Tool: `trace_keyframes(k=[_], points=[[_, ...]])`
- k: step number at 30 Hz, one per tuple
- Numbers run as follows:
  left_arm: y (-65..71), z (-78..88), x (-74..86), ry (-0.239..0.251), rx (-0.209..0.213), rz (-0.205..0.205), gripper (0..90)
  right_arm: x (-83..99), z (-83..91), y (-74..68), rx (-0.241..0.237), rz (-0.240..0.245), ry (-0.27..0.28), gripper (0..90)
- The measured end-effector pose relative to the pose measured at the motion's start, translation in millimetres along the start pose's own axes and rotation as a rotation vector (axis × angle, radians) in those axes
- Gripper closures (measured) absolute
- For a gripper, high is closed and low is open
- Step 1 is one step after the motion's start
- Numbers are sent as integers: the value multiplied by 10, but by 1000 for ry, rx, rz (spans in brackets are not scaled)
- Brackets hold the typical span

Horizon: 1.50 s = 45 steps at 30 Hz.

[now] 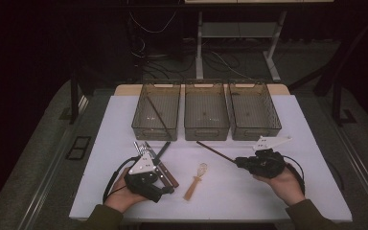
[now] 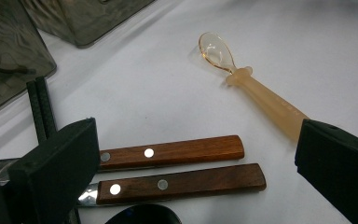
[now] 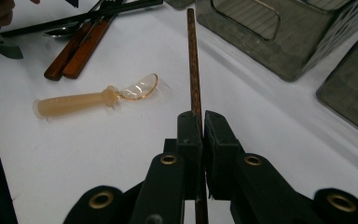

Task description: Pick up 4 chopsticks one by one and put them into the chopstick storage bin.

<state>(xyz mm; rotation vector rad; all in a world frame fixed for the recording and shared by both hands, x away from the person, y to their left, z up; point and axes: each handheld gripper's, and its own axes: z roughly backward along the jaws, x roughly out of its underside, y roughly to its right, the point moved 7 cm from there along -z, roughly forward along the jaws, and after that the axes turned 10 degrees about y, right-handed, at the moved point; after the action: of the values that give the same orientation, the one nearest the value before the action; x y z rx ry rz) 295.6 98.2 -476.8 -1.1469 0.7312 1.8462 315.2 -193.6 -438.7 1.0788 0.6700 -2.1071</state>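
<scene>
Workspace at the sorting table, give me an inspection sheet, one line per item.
Surface: white table, evenly lit, dark around.
Job's things: brown chopstick clamped in the right hand-held gripper; three mesh bins in a row, the left bin with one dark stick inside.
Clutter: two wooden-handled utensils side by side, black chopsticks, translucent orange spoon lying apart.
Grippers: left hand-held gripper open over the utensil handles; right shut.
Cables: one trails from each gripper; more on the floor behind.
Surroundings: desk legs, dark floor.
</scene>
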Motion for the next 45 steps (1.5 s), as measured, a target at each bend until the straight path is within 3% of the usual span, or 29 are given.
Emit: trace_keyframes(k=[22,45], points=[[-2,-5,-2,5,-4,7,0,-227,-63,-13,-12,-2,44,855],[-11,4,-13,11,0,4,0,-526,-384,-39,-31,2,71,855]])
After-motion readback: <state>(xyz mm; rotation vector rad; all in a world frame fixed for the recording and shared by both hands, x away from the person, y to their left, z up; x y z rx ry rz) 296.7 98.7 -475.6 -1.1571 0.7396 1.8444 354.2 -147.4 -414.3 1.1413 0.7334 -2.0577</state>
